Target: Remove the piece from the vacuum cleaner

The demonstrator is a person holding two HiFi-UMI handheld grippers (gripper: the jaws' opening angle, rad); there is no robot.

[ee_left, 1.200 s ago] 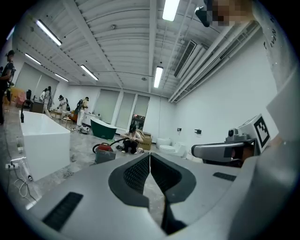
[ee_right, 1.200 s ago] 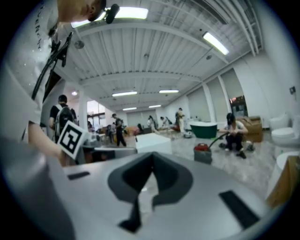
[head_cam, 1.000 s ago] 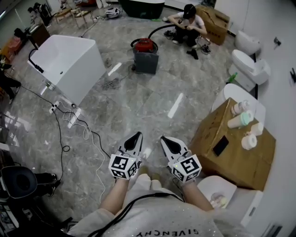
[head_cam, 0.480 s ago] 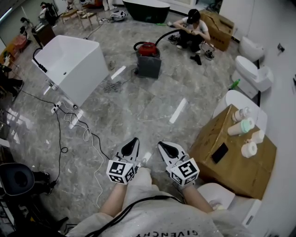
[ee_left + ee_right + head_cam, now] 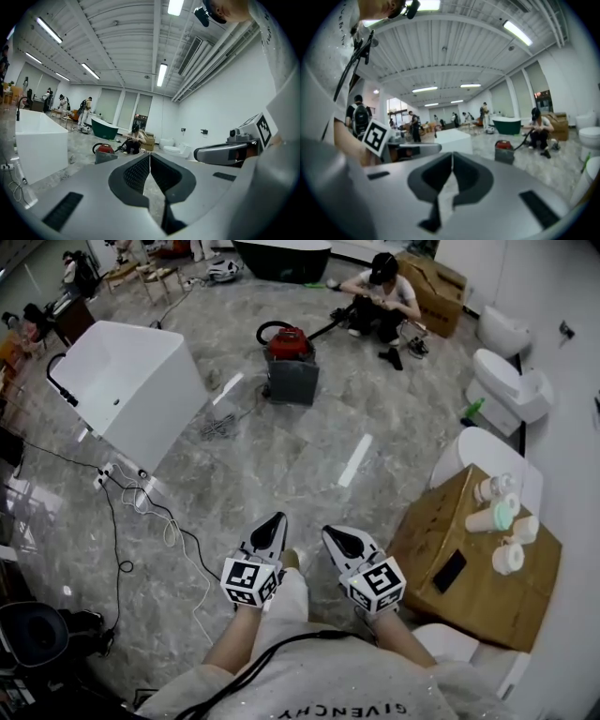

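A vacuum cleaner [image 5: 291, 364] with a red top and grey drum stands far ahead on the marble floor, its black hose running to a person crouched beyond it. It also shows small in the left gripper view [image 5: 105, 152] and the right gripper view [image 5: 504, 151]. My left gripper [image 5: 277, 520] and right gripper [image 5: 330, 534] are held side by side low in the head view, far short of the vacuum cleaner. Both are shut with nothing between their jaws, as the left gripper [image 5: 149, 155] and right gripper [image 5: 452, 154] views show.
A white bathtub [image 5: 131, 381] stands at the left with cables [image 5: 141, 512] trailing across the floor. A cardboard box [image 5: 469, 549] with bottles and a phone is at the right, beside white toilets [image 5: 511, 381]. A person [image 5: 380, 296] crouches behind the vacuum cleaner.
Both grippers have moved forward over the floor together, still shut and side by side. The vacuum cleaner and bathtub have shifted a little in the head view.
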